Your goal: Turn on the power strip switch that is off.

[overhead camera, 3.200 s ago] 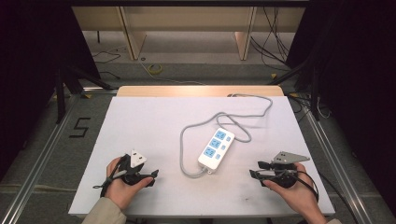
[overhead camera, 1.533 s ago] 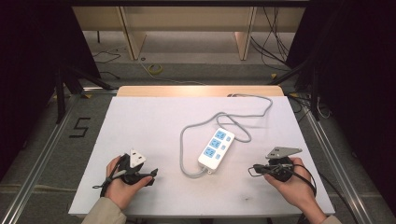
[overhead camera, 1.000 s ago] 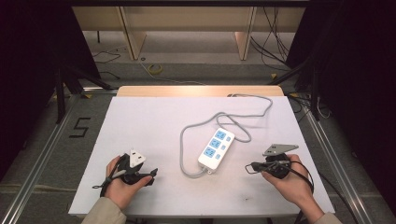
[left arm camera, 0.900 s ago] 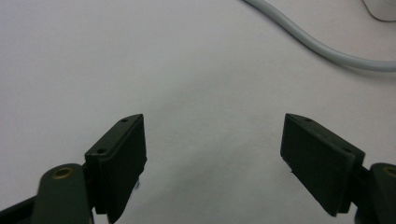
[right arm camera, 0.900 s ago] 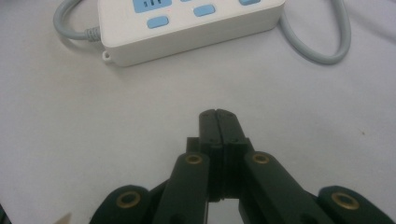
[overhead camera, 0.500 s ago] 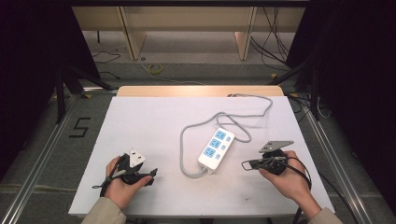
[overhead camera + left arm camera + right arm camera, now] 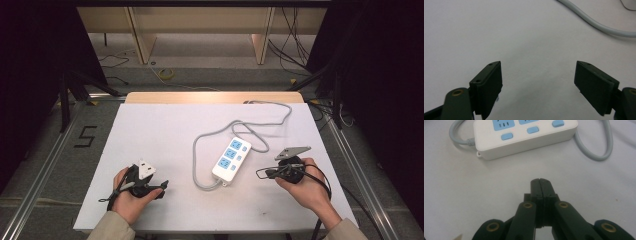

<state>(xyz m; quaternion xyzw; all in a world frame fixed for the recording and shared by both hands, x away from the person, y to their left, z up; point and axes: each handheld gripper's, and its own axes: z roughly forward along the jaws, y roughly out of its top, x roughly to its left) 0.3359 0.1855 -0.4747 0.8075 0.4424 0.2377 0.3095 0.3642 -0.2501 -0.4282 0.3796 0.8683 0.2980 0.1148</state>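
A white table (image 7: 165, 130) carries a white power strip (image 7: 231, 158) at its middle, grey cord (image 7: 260, 122) looping behind. The right gripper (image 7: 261, 173), jaws pressed together and empty, sits just beside it; the left gripper (image 7: 162, 186), jaws spread, lies well apart.

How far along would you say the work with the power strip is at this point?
Nothing looks done yet: the power strip lies untouched mid-table, its cord looped behind it. In hand: the right gripper, jaws shut and empty, points at the strip's button side, close by. The left gripper rests open over bare table. Any contact with the strip is left.
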